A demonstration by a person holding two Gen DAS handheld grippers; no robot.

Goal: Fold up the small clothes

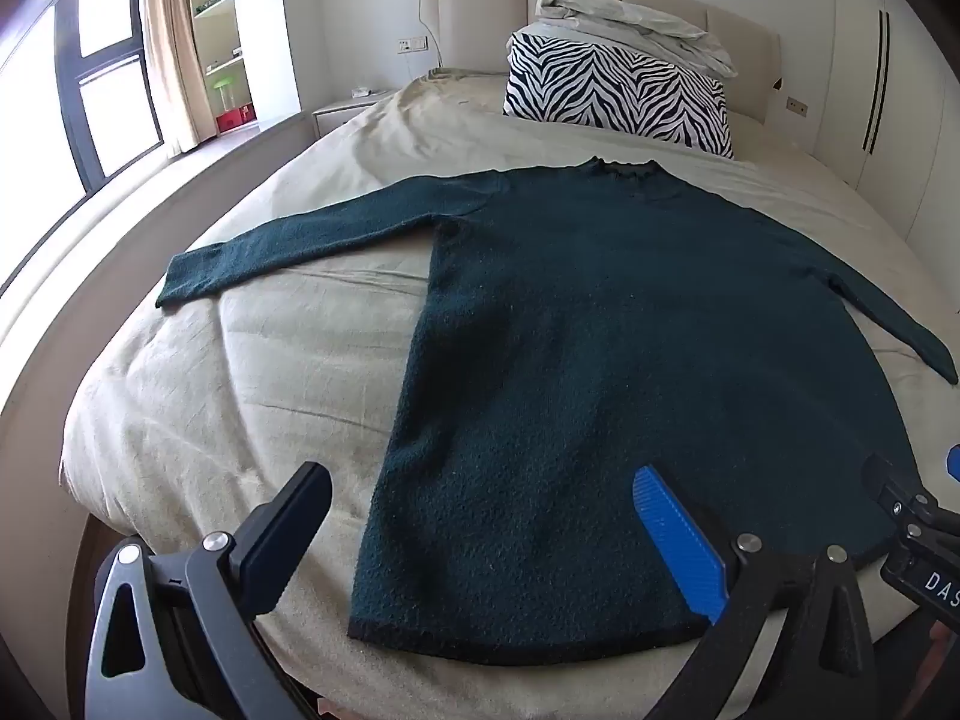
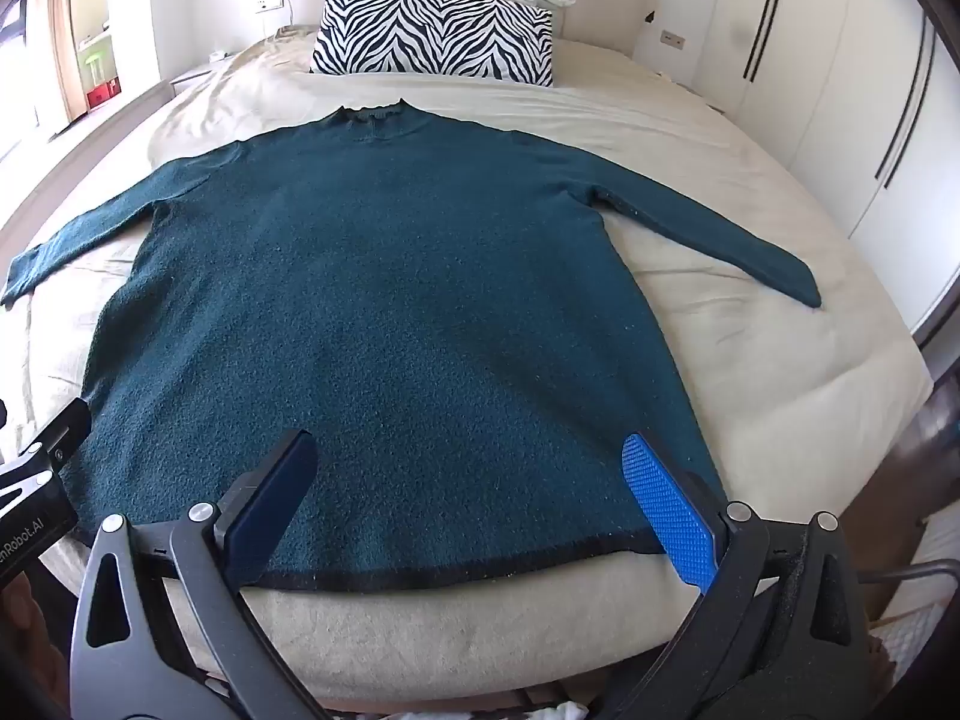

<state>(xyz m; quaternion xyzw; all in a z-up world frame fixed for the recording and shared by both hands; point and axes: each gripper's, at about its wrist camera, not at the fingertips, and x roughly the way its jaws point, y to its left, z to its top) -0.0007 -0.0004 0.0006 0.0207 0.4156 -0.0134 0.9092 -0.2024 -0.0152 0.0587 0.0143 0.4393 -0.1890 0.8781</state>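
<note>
A dark teal sweater is spread flat on the beige bed sheet, both sleeves stretched outward and the collar turned toward a zebra-striped pillow at the headboard. The left gripper is held wide open near the hem's left corner, with nothing gripped. The right gripper is likewise seen spread wide above the black-edged hem, nothing being held between its fingers.

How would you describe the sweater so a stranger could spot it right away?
Start at the big bed with the beige sheet. Below the zebra-striped pillow lies the dark teal knit sweater, flat, sleeves spread. It is the only dark garment there, with a black hem.
</note>
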